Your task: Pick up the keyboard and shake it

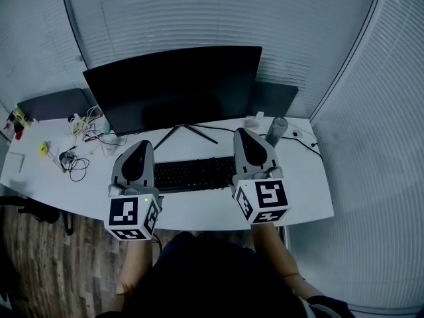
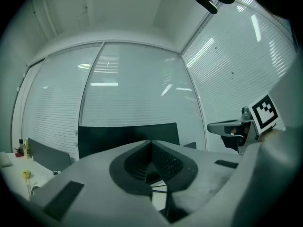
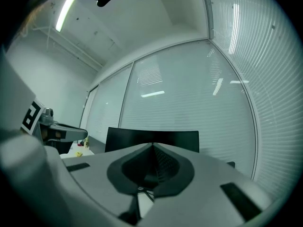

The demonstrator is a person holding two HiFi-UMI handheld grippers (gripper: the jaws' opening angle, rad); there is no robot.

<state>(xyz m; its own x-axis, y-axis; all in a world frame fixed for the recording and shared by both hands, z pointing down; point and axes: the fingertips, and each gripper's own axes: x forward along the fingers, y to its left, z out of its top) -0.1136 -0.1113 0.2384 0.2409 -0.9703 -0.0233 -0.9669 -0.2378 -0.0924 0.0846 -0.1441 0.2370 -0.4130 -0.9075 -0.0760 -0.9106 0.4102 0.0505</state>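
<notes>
A black keyboard [image 1: 193,173] lies flat on the white desk [image 1: 199,212] in front of the monitor. My left gripper [image 1: 143,144] hovers over the keyboard's left end and my right gripper [image 1: 242,134] over its right end, both pointing toward the monitor. Each hides the end beneath it. In the left gripper view the jaws [image 2: 151,143] meet with nothing between them. The right gripper view shows the same, its jaws [image 3: 152,145] shut and empty. Neither gripper view shows the keyboard.
A wide dark monitor [image 1: 175,88] on a V-shaped stand is behind the keyboard. A grey cup [image 1: 275,131] stands at the back right. Tangled cables [image 1: 78,165] and small items lie at the left, beside a dark panel [image 1: 56,103]. Blinded glass walls enclose the desk.
</notes>
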